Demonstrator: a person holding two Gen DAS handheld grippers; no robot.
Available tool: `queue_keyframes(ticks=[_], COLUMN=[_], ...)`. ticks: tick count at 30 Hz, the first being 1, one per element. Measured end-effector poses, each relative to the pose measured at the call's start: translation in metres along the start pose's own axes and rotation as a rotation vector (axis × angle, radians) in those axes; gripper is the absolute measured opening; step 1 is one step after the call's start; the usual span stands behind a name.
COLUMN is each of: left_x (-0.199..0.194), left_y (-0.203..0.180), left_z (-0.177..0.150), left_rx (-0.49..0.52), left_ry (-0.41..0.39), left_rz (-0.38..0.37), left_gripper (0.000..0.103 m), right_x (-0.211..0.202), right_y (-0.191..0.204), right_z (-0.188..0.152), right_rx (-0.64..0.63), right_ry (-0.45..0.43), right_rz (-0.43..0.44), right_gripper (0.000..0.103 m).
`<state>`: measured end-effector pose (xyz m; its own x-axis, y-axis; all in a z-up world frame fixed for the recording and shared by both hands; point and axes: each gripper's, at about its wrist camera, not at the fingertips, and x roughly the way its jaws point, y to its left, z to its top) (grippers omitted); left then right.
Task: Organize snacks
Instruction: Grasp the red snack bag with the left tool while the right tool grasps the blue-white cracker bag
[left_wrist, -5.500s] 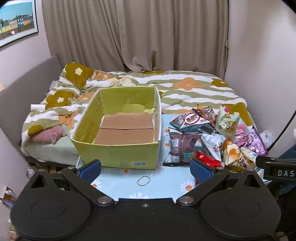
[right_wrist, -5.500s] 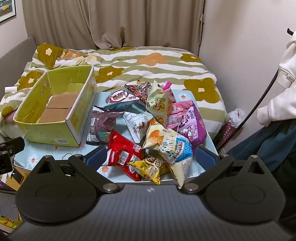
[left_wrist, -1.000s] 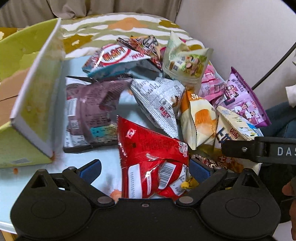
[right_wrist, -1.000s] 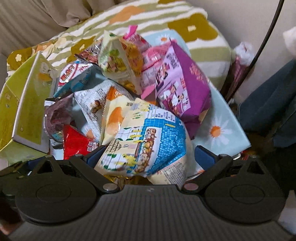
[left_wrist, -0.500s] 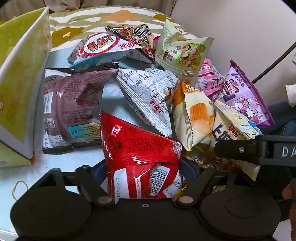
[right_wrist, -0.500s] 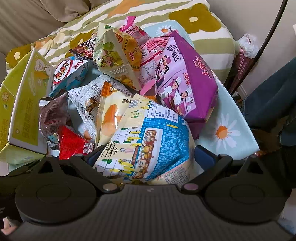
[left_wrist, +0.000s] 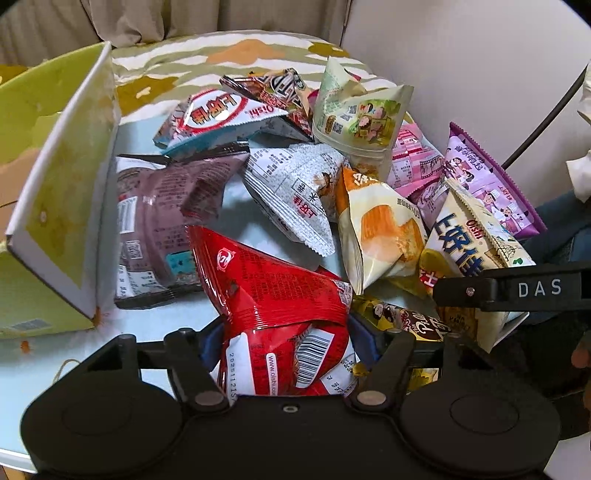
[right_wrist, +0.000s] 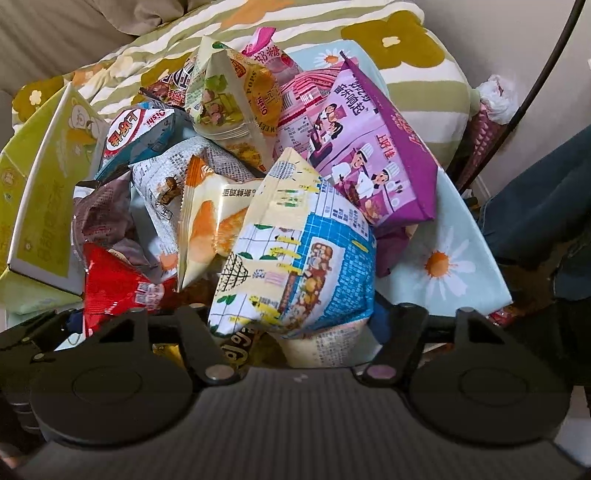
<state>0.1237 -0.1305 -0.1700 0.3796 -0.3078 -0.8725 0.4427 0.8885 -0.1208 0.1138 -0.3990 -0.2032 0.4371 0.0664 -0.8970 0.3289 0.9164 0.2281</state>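
Closing on red snack bag (left_wrist: 273, 295), bottom centre of left view: left gripper (left_wrist: 286, 339), pads pressing it. Closing around blue-and-cream bag (right_wrist: 295, 254), bottom centre: right gripper (right_wrist: 295, 325), contact unclear.

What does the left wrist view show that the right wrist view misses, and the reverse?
Only the left view: the left tool closing on the red bag, the other tool's black finger marked DAS, and a string on the table.

Only the right view: the right tool closing on the blue-grid bag, a daisy print on the cloth, and a blue-clad leg.

Both: the green box, purple bag, orange-white bag, grey bag and striped bedding.
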Motion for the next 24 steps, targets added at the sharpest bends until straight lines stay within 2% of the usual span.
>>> queue_keyframes(ticks=[4, 9, 17, 24], left_x=[-0.009, -0.024, -0.053, -0.091], left_y=[0.001, 0.001, 0.003, 0.007], left_z=[-0.001, -0.004, -0.003, 0.007], left_rx=[0.006, 0.009, 0.003, -0.023], left_ry=[-0.021, -0.051, -0.099, -0.175], left_rz=[0.012, 0.029, 0.059, 0.093], left_gripper=[0.072, 0.072, 0.072, 0.072], right_x=[-0.006, -0.017, -0.043, -0.076], right_y=[-0.001, 0.002, 0.016, 0.028], right_z=[-0.002, -0.003, -0.004, 0.002], right_rx=[-0.009, -0.019, -0.078, -0.123], right_ry=[-0.021, -0.051, -0.107, -0.18], right_rz=[0.0, 0.016, 0.025, 0.057], right_gripper=[0.072, 0.068, 0.068, 0.068])
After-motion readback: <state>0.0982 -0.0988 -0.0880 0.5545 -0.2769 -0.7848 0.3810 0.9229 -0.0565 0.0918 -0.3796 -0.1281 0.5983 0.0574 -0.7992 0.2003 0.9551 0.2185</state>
